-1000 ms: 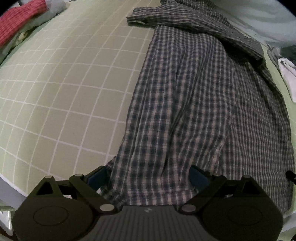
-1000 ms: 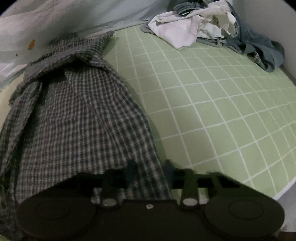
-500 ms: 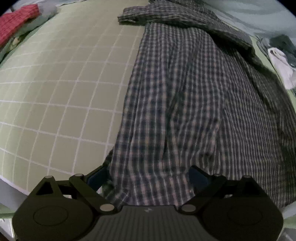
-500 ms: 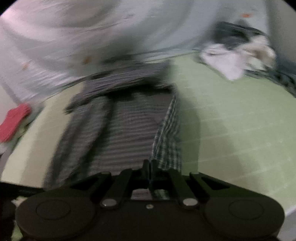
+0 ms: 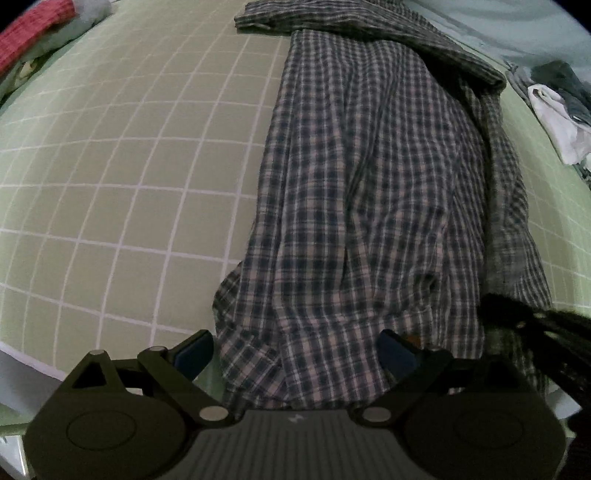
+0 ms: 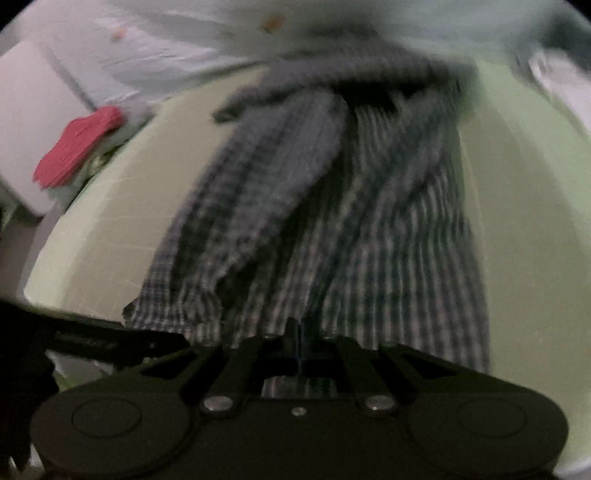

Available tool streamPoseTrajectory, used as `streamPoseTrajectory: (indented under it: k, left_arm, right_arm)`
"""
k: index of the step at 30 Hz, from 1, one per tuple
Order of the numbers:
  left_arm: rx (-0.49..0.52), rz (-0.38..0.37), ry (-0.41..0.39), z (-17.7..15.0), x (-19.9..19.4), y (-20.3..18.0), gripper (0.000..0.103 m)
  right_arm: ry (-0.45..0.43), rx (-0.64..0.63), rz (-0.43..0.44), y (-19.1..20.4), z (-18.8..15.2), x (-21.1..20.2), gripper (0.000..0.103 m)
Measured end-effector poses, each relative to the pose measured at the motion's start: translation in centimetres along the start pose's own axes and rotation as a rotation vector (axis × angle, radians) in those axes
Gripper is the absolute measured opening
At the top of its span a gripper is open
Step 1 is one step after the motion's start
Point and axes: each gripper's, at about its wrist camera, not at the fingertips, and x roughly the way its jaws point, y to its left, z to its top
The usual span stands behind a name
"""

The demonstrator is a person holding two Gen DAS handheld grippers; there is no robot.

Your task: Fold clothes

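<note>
Right gripper jaws clenched on the plaid shirt hem; left gripper jaws released astride it, so the thin pinch could slip and bunch the fold

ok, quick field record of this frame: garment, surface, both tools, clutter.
garment: plaid shirt, spread lengthwise on the bed, wrinkled, its right side folded inward
surface: green grid sheet
left tool: open, jaws either side of the shirt's near hem, pads not pressing it
right tool: jaws together, pinching the shirt's near edge; view blurred
clutter: red cloth at far left; white garment and dark garment at far right
fold status: not finished
</note>
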Motion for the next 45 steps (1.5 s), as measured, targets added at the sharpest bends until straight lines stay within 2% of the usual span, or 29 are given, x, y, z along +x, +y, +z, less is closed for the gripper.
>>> streamPoseTrajectory:
  k: [3,5,7,8,11,13,18,25,32,36,39,42,45]
  left_arm:
    - [0.021,0.000,0.007,0.1,0.2,-0.2,0.098]
    - [0.037,0.005,0.013,0.1,0.2,-0.4,0.098]
    - [0.039,0.002,0.012,0.5,0.0,-0.4,0.098]
    - [0.039,-0.001,0.011,0.7,-0.1,-0.4,0.098]
    - [0.033,-0.004,-0.011,1.6,-0.9,-0.1,0.098]
    - [0.020,-0.007,-0.046,2.6,-1.8,0.2,0.098]
    - [-0.071,-0.025,-0.128,6.1,-3.5,1.9,0.098]
    - [-0.135,-0.042,-0.213,11.5,-4.4,3.8,0.098]
    - [-0.229,-0.116,-0.229,19.4,-1.6,6.7,0.098]
    - [-0.249,-0.087,-0.201,24.9,1.2,8.4,0.098]
    - [-0.228,-0.062,-0.194,28.3,3.2,8.4,0.098]
    - [-0.219,-0.051,-0.176,30.9,5.6,8.4,0.098]
    - [-0.229,-0.057,-0.174,32.2,7.0,8.1,0.096]
  right_arm:
    - [0.015,0.006,-0.009,0.0,-0.3,0.3,0.004]
    - [0.025,0.007,-0.009,0.2,-0.3,0.3,0.011]
    - [0.028,0.005,-0.005,0.5,0.0,0.1,0.027]
    - [0.022,0.000,-0.008,0.7,0.2,-0.3,0.038]
    - [-0.014,-0.034,-0.035,0.9,0.5,-1.3,0.052]
    - [-0.051,-0.055,-0.071,1.0,1.3,-1.7,0.070]
    - [-0.142,-0.053,-0.140,0.1,4.4,-2.1,0.083]
    - [-0.199,0.024,-0.161,-2.0,9.6,-0.1,0.084]
    - [-0.203,0.297,-0.041,-5.8,16.1,4.2,0.083]
    - [-0.216,0.464,-0.034,-8.7,18.9,6.5,0.082]
    - [-0.245,0.550,-0.025,-10.5,20.4,7.3,0.082]
    - [-0.265,0.630,-0.007,-12.1,21.6,8.0,0.082]
    - [-0.265,0.696,0.018,-13.3,22.2,8.9,0.081]
